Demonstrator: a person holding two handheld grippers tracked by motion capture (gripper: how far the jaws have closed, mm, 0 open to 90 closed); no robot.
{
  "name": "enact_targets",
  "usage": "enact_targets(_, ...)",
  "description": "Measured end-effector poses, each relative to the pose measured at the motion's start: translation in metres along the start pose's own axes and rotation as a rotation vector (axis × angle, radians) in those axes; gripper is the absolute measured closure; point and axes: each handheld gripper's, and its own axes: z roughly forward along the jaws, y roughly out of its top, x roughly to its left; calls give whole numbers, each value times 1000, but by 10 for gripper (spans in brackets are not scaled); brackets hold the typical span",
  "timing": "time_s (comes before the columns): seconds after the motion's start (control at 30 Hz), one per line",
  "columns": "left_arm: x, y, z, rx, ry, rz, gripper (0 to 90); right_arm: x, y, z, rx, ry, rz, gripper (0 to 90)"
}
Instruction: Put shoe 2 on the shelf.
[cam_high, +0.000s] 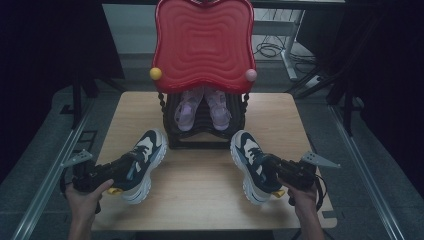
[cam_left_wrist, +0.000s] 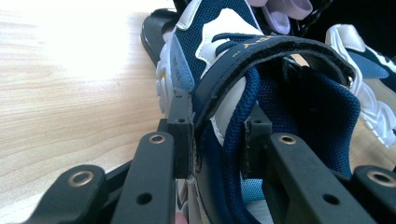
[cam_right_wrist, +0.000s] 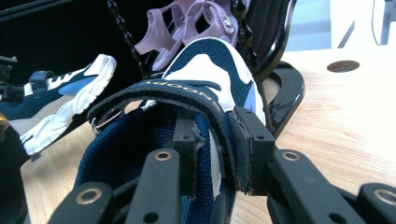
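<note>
Two navy-and-white sneakers lie on the wooden table (cam_high: 200, 190) in front of a black rack. My left gripper (cam_high: 129, 169) is shut on the left sneaker (cam_high: 147, 157) at its collar. In the left gripper view one jaw of the gripper (cam_left_wrist: 217, 135) is outside the sneaker (cam_left_wrist: 219, 28) and the other inside, under the strap. My right gripper (cam_high: 270, 169) is shut on the right sneaker (cam_high: 246, 157). In the right gripper view the gripper (cam_right_wrist: 217, 140) pinches the sneaker's (cam_right_wrist: 205, 65) side wall and strap. Whether the soles touch the table I cannot tell.
The black rack (cam_high: 200, 137) holds a pair of lilac sandals (cam_high: 202, 107) under a red wavy top (cam_high: 202, 40) with a yellow ball (cam_high: 155, 73) and a pink ball (cam_high: 251, 75). Bare wood lies between the sneakers. The floor surrounds the table.
</note>
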Motion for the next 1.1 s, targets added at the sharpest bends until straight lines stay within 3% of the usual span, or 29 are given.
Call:
enact_targets(0.2,1,1,-3,-28,4,-11,712,-3,2,-4,-28,-23,15,721)
enact_targets(0.37,2,3,-5,-58,-59,-40,712,-6,5,-8,-69,-41,30,722)
enact_targets(0.77,4,14,-5,-84,-5,-25,712,-11,18,-14,-162,-90,40,721)
enact_targets(1.1,9,35,-1,-148,-39,-46,713,-17,28,-10,-204,-98,39,721)
